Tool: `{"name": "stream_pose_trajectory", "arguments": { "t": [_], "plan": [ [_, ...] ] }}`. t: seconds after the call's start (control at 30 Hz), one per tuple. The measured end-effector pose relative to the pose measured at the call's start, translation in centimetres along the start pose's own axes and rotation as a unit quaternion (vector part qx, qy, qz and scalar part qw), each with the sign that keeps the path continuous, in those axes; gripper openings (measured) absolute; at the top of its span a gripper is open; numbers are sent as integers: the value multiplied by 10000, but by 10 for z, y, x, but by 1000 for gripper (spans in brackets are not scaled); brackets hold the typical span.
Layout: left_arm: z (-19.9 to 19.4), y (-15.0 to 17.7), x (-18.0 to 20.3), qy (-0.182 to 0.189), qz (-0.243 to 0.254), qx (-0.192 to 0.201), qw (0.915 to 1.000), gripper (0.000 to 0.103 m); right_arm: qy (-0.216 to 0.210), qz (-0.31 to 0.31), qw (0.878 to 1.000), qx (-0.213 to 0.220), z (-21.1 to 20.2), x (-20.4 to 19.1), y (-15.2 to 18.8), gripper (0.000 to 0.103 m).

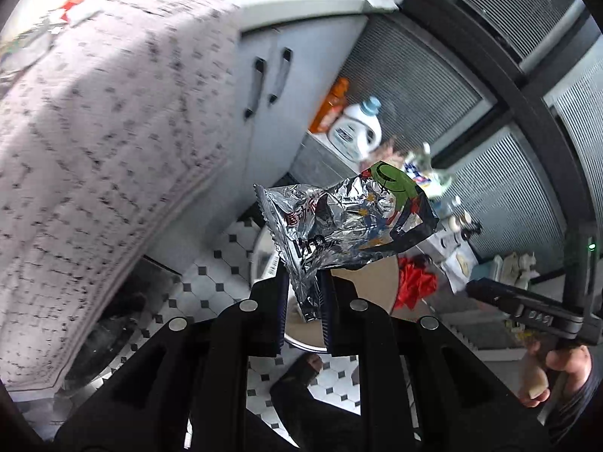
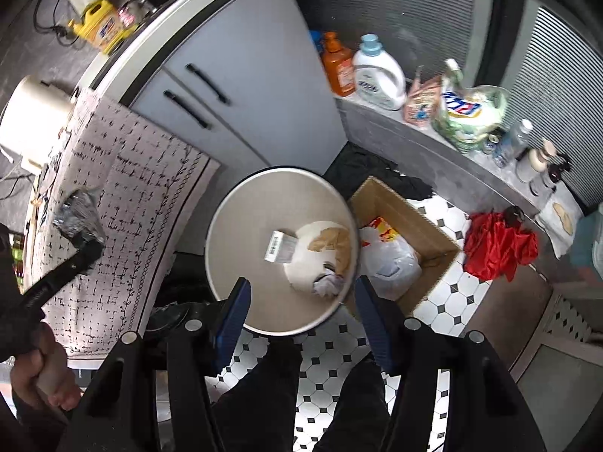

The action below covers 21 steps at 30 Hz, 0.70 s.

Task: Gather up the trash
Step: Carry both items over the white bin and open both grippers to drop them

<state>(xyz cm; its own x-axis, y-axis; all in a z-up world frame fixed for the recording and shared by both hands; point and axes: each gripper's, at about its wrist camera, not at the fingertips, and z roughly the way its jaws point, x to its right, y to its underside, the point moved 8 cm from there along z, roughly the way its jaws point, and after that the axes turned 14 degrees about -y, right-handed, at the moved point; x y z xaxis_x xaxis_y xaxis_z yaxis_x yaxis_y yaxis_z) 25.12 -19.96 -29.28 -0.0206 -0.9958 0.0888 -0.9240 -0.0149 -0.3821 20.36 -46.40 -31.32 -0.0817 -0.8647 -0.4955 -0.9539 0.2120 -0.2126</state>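
- Left tool (image 1: 303, 297): jaws narrow, clamped on a crumpled silver foil snack wrapper (image 1: 339, 226); the wrapper sticks up past the blue pads, center of the left wrist view.
- Same wrapper shows small and blurred at mid left of the right wrist view (image 2: 77, 213), at the tip of the left tool, in front of the patterned cloth (image 2: 124, 203).
- Right tool (image 2: 299, 301): jaws wide apart, nothing between the blue pads (image 2: 233, 312); no earlier picture to compare.
- Round trash bin (image 2: 241, 226) on the floor, center of the right wrist view, just above the right tool's tips; paper scraps and a barcode label (image 2: 279, 246) lie inside.
- Open cardboard box (image 2: 407, 211) just right of the bin, touching it or nearly so, with a white plastic bag (image 2: 392, 260) inside.
- Red cloth (image 2: 497, 248) on the tiled floor (image 2: 448, 301), right of the box.
- Detergent bottle (image 2: 380, 71) and orange bottle (image 2: 337, 64) on a grey ledge, upper right.
- Person's hand (image 2: 41, 373) grips the left tool's handle, lower left.
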Motion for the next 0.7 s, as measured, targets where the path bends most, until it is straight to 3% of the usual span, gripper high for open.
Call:
{"name": "stream_pose_trajectory", "arguments": {
  "t": [0.1, 0.13, 0.23, 0.27, 0.43, 0.63, 0.7],
  "plan": [
    [8, 2, 23, 106, 184, -97, 9997, 20, 64, 131, 9997, 170, -19, 16, 0, 57],
    [11, 2, 29, 147, 230, -133, 9995, 29, 87, 184, 9995, 232, -26, 21, 0, 57],
    [15, 2, 48, 265, 344, -173, 9989, 76, 130, 311, 9987, 386, -42, 32, 1, 57],
    [14, 1, 50, 243, 366, -118, 9990, 80, 136, 362, 9983, 446, -48, 34, 2, 57],
    [8, -9, 45, 123, 422, -58, 9990, 85, 62, 374, 9975, 600, -61, 32, -1, 60],
    [-16, -28, 12, -85, 337, 221, 9992, 92, -67, 282, 9963, 804, -61, 4, -14, 72],
    [-27, -37, -6, -164, 232, 345, 9990, 93, -124, 231, 9959, 862, -59, -10, -20, 80]
  ]
}}
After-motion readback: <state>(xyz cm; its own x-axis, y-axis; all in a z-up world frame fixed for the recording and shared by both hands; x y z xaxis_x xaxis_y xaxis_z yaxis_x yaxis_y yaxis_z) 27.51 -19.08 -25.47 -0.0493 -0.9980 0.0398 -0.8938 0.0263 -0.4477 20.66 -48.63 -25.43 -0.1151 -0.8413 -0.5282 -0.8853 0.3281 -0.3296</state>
